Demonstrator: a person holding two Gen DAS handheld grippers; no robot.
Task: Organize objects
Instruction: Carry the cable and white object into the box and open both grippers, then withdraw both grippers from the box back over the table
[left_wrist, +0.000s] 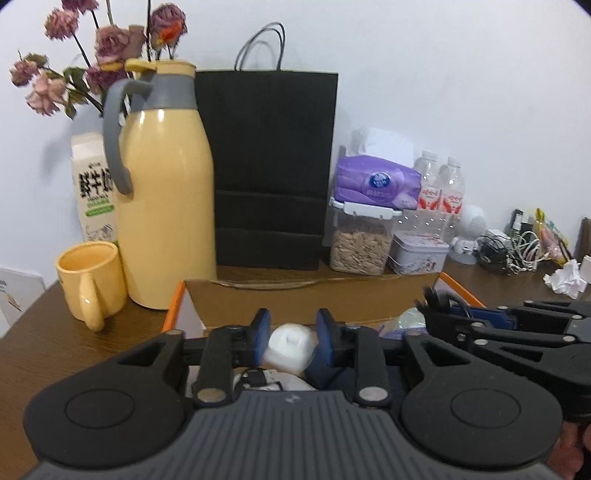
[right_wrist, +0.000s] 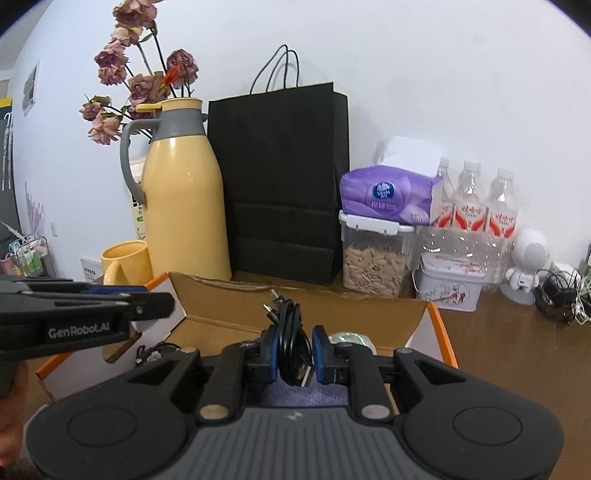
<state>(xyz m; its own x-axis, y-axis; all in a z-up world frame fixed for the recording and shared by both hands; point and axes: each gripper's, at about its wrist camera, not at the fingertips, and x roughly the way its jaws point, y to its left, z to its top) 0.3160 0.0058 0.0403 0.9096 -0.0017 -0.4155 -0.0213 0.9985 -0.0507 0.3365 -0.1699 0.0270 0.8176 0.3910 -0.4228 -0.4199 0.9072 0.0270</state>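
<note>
My left gripper (left_wrist: 290, 341) is shut on a white plastic charger-like block (left_wrist: 290, 347) and holds it over an open cardboard box (left_wrist: 295, 301) with orange edges. My right gripper (right_wrist: 294, 352) is shut on a coiled black USB cable (right_wrist: 291, 343) above the same box (right_wrist: 295, 306). In the left wrist view the right gripper (left_wrist: 480, 321) comes in from the right, level with the box. In the right wrist view the left gripper (right_wrist: 122, 310) comes in from the left. A purple cloth (right_wrist: 295, 395) and a shiny roll (right_wrist: 347, 339) lie inside the box.
On the wooden table (right_wrist: 517, 350) behind the box stand a yellow thermos jug (left_wrist: 162, 192), a yellow mug (left_wrist: 90, 284), a black paper bag (left_wrist: 271, 170), a seed container (left_wrist: 360, 247) under purple tissues, a tin (left_wrist: 419, 254), water bottles (right_wrist: 476, 203), a white speaker and tangled cables (left_wrist: 513, 251).
</note>
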